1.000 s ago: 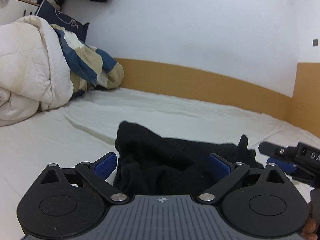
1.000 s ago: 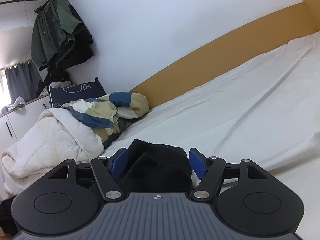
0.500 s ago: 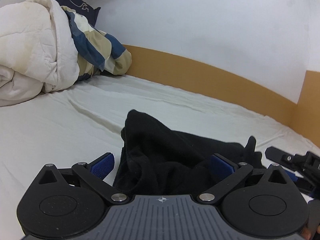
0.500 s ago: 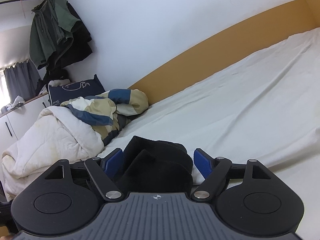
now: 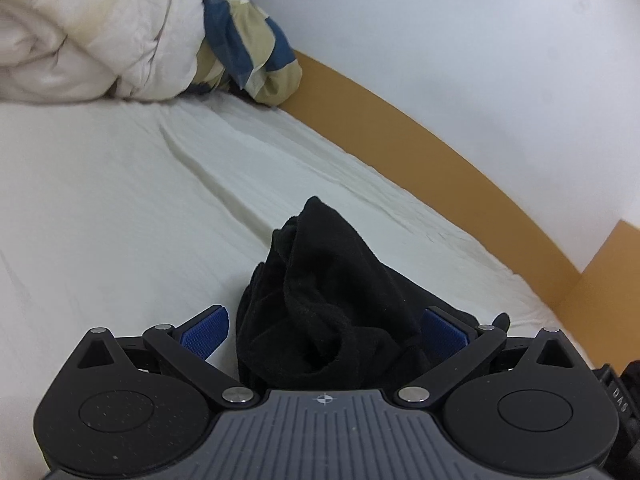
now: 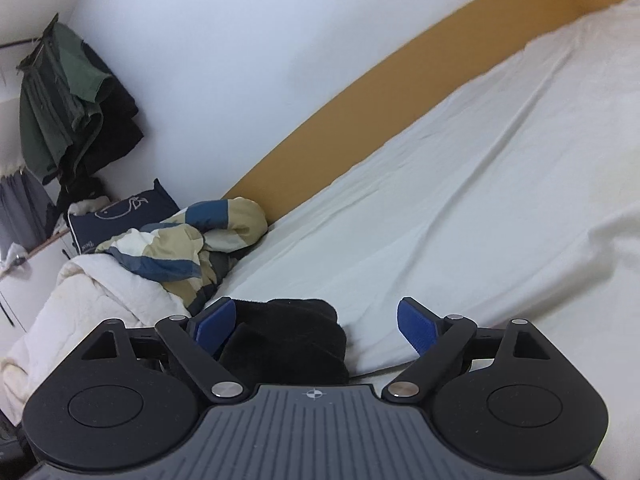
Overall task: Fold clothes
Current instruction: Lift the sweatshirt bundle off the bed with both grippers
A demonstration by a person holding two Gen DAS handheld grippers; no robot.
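A black garment point(image 5: 320, 300) lies bunched in a heap on the white bed sheet point(image 5: 120, 220). My left gripper point(image 5: 324, 332) is open, its blue pads wide on either side of the heap. The left pad point(image 5: 204, 332) stands clear of the cloth and the right pad point(image 5: 444, 334) sits at its edge. In the right wrist view the same black garment point(image 6: 288, 340) rests between the jaws of my right gripper point(image 6: 316, 326), which are opening. It lies against the left pad point(image 6: 216, 324), while the right pad point(image 6: 418, 330) is free of it.
A crumpled white duvet point(image 5: 80, 32) and a blue-and-beige patterned blanket point(image 5: 248, 48) are piled at the far left of the bed. A navy pillow point(image 6: 116, 216) and hanging dark clothes point(image 6: 72, 100) stand beyond. An orange band point(image 5: 440, 152) runs along the wall behind the bed.
The right jaws have widened and let the black cloth go slack. The left gripper has rolled and shifted, so the bed tilts in its view and the right gripper slid to the edge.
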